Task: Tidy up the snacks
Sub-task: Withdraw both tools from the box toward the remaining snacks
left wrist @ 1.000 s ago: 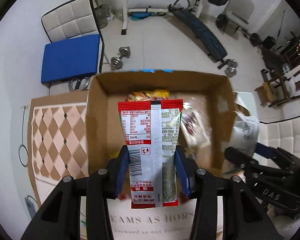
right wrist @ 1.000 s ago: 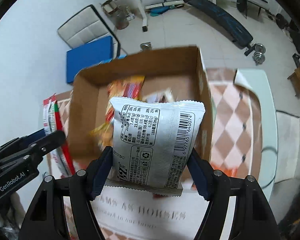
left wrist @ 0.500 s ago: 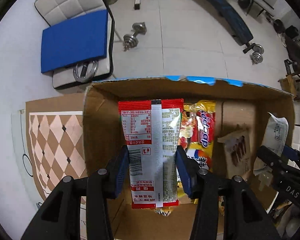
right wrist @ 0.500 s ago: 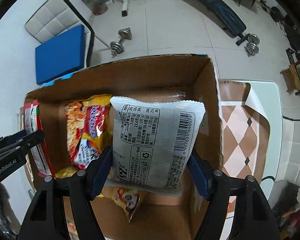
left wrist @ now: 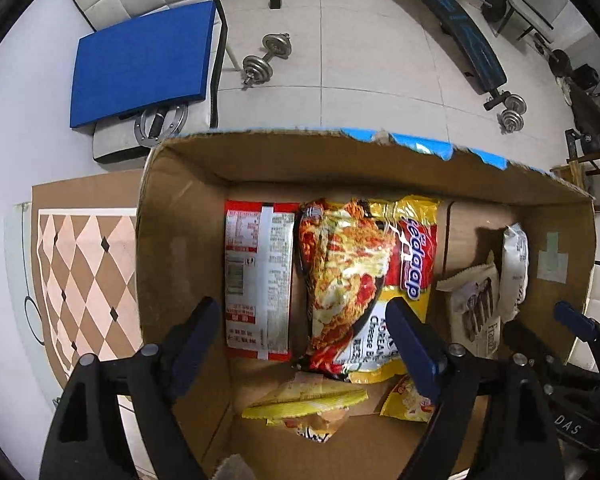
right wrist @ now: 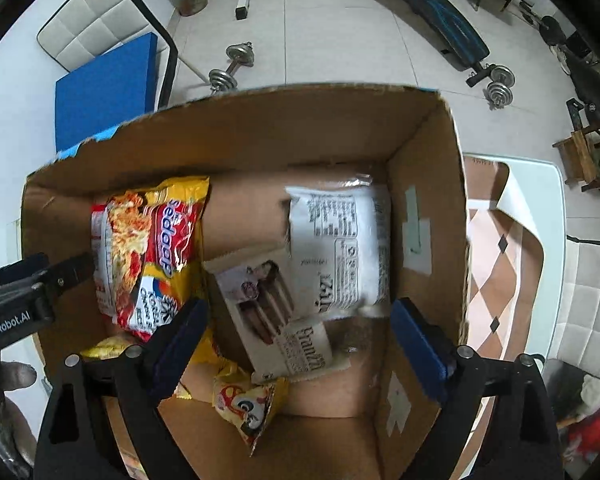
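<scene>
An open cardboard box (left wrist: 180,216) (right wrist: 424,184) holds several snack packets. My left gripper (left wrist: 304,328) is open and empty above the box's left part. Below it a red-and-white packet (left wrist: 258,276) lies against the box floor, beside a red-and-yellow noodle packet (left wrist: 364,276) (right wrist: 148,248). My right gripper (right wrist: 300,324) is open and empty over the box's right part. Below it a white packet (right wrist: 340,248) (left wrist: 514,268) lies at the right wall, partly on a beige wafer packet (right wrist: 276,312) (left wrist: 472,304). Small yellow packets (left wrist: 308,404) (right wrist: 248,404) lie near the front.
The box stands on a table with a brown diamond-pattern cloth (left wrist: 80,280) (right wrist: 500,264). Beyond it are a chair with a blue cushion (left wrist: 140,64), dumbbells (left wrist: 266,58) and a weight bench (left wrist: 460,28) on the tiled floor.
Both grippers have opened. The red-and-white packet dropped from my left gripper into the box, and the white packet dropped from my right gripper into the box.
</scene>
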Available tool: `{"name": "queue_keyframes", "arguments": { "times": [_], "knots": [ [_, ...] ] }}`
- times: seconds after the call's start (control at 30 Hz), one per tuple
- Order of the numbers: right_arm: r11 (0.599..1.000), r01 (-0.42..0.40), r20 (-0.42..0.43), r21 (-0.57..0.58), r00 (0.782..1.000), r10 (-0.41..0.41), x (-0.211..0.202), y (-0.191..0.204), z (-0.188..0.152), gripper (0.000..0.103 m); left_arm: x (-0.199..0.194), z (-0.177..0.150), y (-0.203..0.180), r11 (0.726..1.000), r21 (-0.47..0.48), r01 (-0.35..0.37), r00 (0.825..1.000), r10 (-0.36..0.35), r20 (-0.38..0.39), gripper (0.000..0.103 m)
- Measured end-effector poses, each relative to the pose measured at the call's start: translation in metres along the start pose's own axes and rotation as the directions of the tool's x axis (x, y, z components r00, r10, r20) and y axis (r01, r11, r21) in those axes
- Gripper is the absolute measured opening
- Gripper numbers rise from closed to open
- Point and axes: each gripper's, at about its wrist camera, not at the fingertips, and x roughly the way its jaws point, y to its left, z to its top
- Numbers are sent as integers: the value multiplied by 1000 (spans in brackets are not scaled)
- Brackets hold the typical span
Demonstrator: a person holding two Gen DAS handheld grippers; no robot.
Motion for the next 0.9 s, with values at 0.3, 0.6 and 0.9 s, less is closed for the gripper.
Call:
{"name": "queue_keyframes", "arguments": {
  "times": [0.3,0.6,0.9],
  "knots": [
    [1000,5,46,-29,999,-4,-19,3,-43,95,-28,-49,2,1000,-23,-5,995,8,103,84],
    [999,29,176,-44,984,-21,-62,9,-103,95,-69,-119,-3,999,-25,-33,965,38,258,84],
    [999,30,290,-44,957,-16,-105,17,-165,95,-113,-181,-2,999,-26,-32,926,39,375,84]
  ]
}}
